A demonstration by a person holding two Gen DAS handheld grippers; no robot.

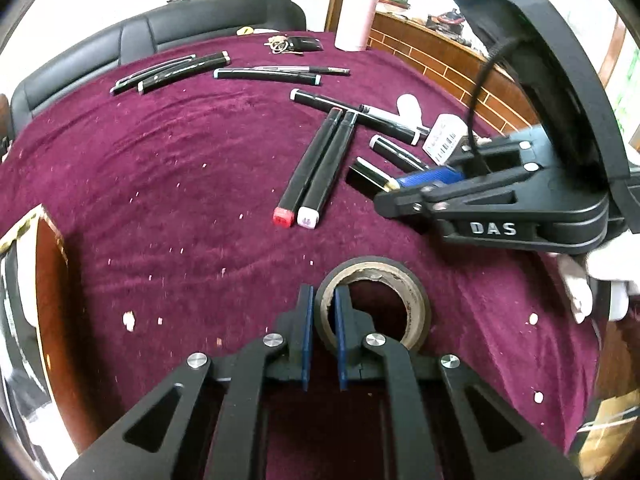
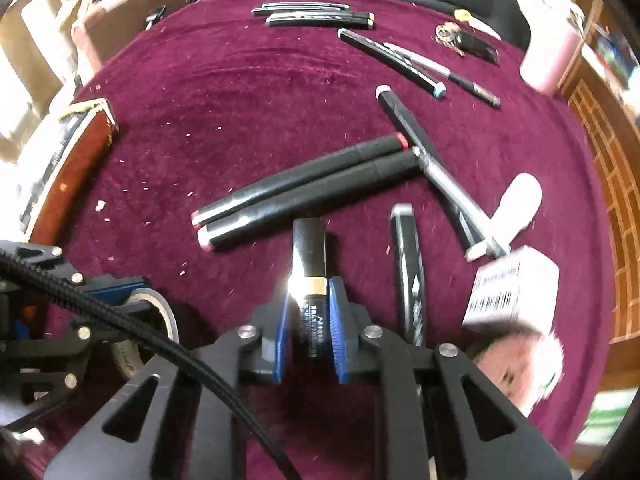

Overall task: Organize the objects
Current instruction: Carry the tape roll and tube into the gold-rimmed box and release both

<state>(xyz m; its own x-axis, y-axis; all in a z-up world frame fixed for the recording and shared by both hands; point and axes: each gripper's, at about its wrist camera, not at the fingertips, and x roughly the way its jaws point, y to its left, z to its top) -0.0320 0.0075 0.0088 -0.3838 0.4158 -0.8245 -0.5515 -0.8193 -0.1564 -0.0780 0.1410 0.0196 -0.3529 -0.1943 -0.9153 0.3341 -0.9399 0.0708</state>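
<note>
My left gripper (image 1: pixel 323 294) is shut on the wall of a brown tape roll (image 1: pixel 400 280) near the front of the purple cloth; one pad is outside the ring, one inside. It also shows in the right wrist view (image 2: pixel 158 304). My right gripper (image 2: pixel 309 288) is shut on a black tube with a gold band (image 2: pixel 309 248), also seen in the left wrist view (image 1: pixel 370 176), held low over the cloth. Two black markers (image 1: pixel 316 164) lie side by side just beyond it. More markers and pens (image 1: pixel 264 74) lie farther back.
A white barcode box (image 2: pixel 516 292), a white bottle (image 2: pixel 520 204) and a black marker (image 2: pixel 408 264) lie right of the right gripper. A wooden box (image 2: pixel 76 168) sits at the left table edge. Keys (image 1: pixel 280 45) and a pink flask (image 1: pixel 356 16) stand at the back.
</note>
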